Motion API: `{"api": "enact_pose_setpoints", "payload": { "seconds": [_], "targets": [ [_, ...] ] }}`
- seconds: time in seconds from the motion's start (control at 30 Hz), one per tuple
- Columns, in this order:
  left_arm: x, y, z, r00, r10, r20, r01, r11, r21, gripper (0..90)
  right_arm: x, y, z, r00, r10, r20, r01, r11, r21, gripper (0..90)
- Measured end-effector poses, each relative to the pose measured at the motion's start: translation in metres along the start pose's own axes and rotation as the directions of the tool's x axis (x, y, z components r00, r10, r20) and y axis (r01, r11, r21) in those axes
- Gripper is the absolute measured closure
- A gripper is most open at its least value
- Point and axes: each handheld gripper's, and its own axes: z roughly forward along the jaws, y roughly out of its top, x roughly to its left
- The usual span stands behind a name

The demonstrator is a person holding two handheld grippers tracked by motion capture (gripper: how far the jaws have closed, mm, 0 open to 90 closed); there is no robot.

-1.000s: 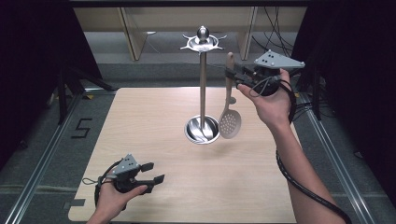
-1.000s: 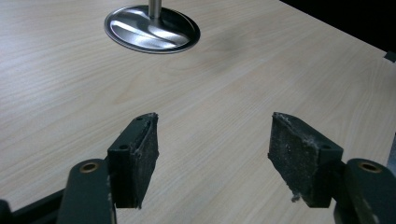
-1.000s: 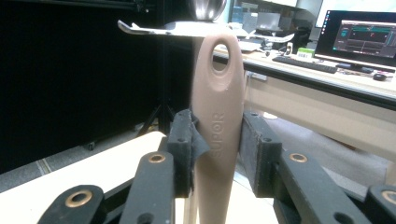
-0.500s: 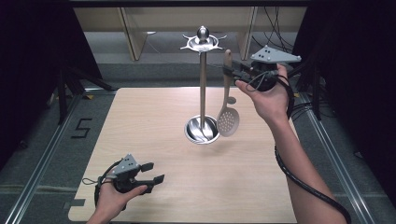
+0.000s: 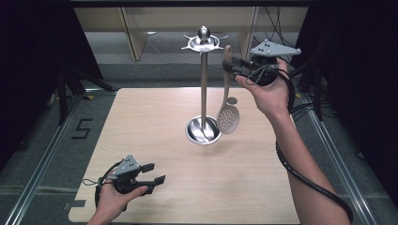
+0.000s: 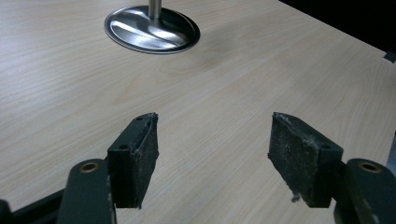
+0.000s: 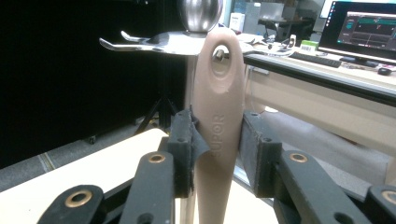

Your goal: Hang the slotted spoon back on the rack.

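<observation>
The right hand-held gripper [image 5: 233, 67] is up high beside the rack head, its jaws clamped on the handle of the slotted spoon [image 5: 228, 117], pads pressing the beige handle from both sides in the right gripper view [image 7: 217, 140]. The spoon hangs upright, perforated bowl down, just beside the steel pole of the utensil stand [image 5: 203, 93] and above its round base. The hanging hole [image 7: 220, 59] at the top of the handle sits close to the stand's hooks [image 7: 140, 43], about level with them, but no hook passes through it as far as I can see. So the pick-up and lift look done; what is left, by my reading, is threading that hole over a hook and letting go.

Down at the near edge of the worktop [image 5: 141, 122], the left hand-held gripper [image 5: 153, 173] rests low, jaws spread wide with nothing between them, bare wood showing past the pads [image 6: 140, 149]. It looks idle for this step.
</observation>
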Motion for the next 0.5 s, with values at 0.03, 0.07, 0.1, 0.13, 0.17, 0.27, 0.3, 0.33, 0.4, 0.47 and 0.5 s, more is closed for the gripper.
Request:
{"api": "enact_pose_setpoints", "payload": {
  "seconds": [0.03,0.07,0.1,0.13,0.17,0.27,0.3,0.33,0.4,0.47,0.5],
  "targets": [
    [-0.0003,0.0002,-0.0006,1.0000,0.001,-0.006,-0.001,1.0000,0.003,32.2,-0.0012,0.0002,0.0016,0.9999,-0.012,-0.002,0.012,1.000,-0.009,68.1],
    [-0.0002,0.0001,-0.0006,1.0000,0.000,-0.005,0.000,1.0000,0.001,32.1,-0.0013,0.0003,0.0020,0.9999,-0.010,-0.001,0.010,1.000,-0.008,68.1],
    [0.0004,0.0002,-0.0007,1.0000,0.008,-0.004,-0.008,1.0000,0.000,32.1,-0.0010,0.0003,0.0021,1.0000,0.003,-0.008,-0.003,1.000,0.001,68.1],
    [0.0004,0.0002,-0.0007,1.0000,0.007,-0.005,-0.007,1.0000,0.001,32.2,-0.0009,0.0004,0.0023,0.9999,0.007,-0.009,-0.007,1.000,0.004,68.1],
    [0.0005,0.0002,-0.0007,1.0000,0.007,-0.005,-0.007,1.0000,0.001,32.1,-0.0008,0.0004,0.0029,0.9999,0.008,-0.010,-0.008,1.000,0.001,68.1],
    [-0.0002,0.0001,-0.0003,1.0000,0.000,-0.004,0.000,1.0000,0.003,32.2,-0.0028,0.0002,0.0045,0.9999,-0.010,-0.001,0.010,1.000,-0.001,68.1],
    [-0.0003,0.0002,-0.0003,1.0000,0.000,-0.004,0.000,1.0000,0.003,32.2,-0.0035,0.0000,0.0050,0.9999,-0.011,-0.004,0.011,1.000,0.001,68.0],
    [-0.0004,0.0002,-0.0004,1.0000,0.000,-0.004,0.000,1.0000,0.002,32.2,-0.0035,-0.0001,0.0055,0.9999,-0.013,-0.008,0.013,1.000,-0.001,68.1],
    [0.0000,0.0001,-0.0004,1.0000,0.000,-0.005,0.000,1.0000,0.003,32.1,-0.0030,0.0001,0.0058,0.9999,-0.013,-0.003,0.013,1.000,-0.005,68.1],
    [0.0002,0.0000,0.0000,1.0000,-0.001,-0.001,0.001,1.0000,0.000,32.1,-0.0020,0.0005,0.0056,1.0000,0.003,-0.009,-0.003,1.000,0.009,68.0],
    [-0.0002,0.0003,-0.0006,1.0000,0.001,-0.007,0.000,1.0000,0.006,32.2,-0.0024,0.0007,0.0061,1.0000,0.000,-0.010,0.001,1.000,0.009,68.0]
  ]
}}
